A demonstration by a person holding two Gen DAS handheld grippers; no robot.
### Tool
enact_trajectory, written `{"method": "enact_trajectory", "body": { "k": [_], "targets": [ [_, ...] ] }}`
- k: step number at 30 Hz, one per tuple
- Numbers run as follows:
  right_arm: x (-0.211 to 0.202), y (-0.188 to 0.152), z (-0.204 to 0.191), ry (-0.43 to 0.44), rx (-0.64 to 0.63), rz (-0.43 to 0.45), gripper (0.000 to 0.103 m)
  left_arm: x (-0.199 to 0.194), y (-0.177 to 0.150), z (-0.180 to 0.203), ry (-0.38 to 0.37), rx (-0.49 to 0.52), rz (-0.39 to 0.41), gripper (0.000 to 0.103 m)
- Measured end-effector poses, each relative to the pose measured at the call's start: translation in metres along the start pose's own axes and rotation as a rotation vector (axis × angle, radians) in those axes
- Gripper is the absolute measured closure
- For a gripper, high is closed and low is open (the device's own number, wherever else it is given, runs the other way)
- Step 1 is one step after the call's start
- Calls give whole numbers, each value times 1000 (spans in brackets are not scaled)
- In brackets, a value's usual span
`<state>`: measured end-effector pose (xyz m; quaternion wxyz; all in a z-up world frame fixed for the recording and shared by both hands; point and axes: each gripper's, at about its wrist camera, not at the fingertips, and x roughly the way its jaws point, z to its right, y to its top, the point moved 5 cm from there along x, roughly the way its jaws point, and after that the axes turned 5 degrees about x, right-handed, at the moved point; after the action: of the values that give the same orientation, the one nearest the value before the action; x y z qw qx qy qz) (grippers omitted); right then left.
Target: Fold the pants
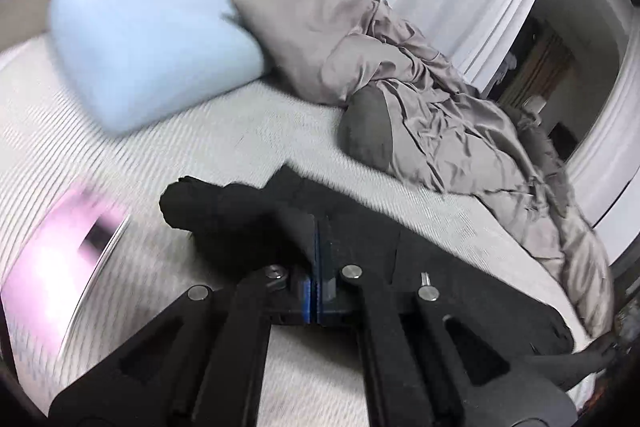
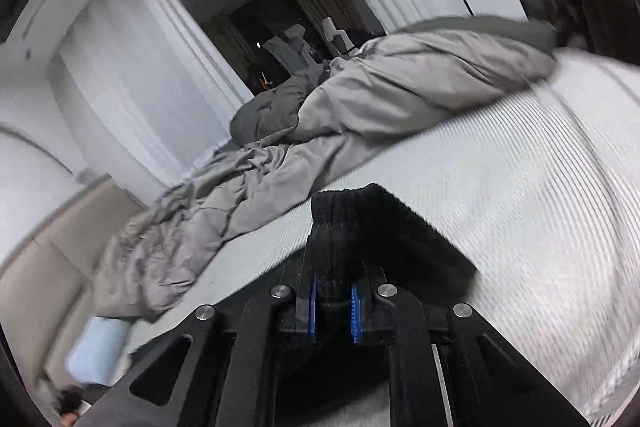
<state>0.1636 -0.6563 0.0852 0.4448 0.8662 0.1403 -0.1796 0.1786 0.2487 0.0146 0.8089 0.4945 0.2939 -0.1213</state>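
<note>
While both my hands are up off the mattress (image 1: pixel 224 131), the black pants (image 1: pixel 240 211) hang between them, so the fold turns on how that span lies. Left gripper (image 1: pixel 318 247): jaws pressed fully together, thin black cloth caught in the seam between the blue pads, and the fabric spreads away to both sides of the tips, a bunched end to the left, a broader dark sheet running down to the right edge of that view. Right gripper (image 2: pixel 335 283): jaws nearly together, pinching a thick ribbed band, probably waistband or cuff, which stands up just ahead of the fingers.

Long axis, as I judge it: it runs crosswise from one grip to the other, not away from me. Neither hand is nearer the garment; each already has it at the tips. The coming move likely needs both ends carried the same way and laid down together on the bare striped sheet, clear of the grey duvet (image 2: pixel 360 99) along the far side and the pale blue pillow (image 1: pixel 152 51) by the headboard.

Look of the cloth: matte black, soft, limp, with a knit rib at the right grip. Motion blur hides seams and legs; I cannot tell which end is which.
</note>
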Motion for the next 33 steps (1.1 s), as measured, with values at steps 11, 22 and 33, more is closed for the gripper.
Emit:
{"method": "enact_trajectory", "body": {
  "k": [11, 22, 33],
  "targets": [
    [166, 30, -47, -230, -126, -90, 37, 90, 49, -1, 145, 0, -63, 30],
    [124, -40, -55, -143, -263, -223, 15, 50, -22, 7, 118, 73, -166, 36],
    [171, -122, -195, 79, -738, -493, 15, -5, -94, 144, -116, 233, -104, 1]
  ]
}}
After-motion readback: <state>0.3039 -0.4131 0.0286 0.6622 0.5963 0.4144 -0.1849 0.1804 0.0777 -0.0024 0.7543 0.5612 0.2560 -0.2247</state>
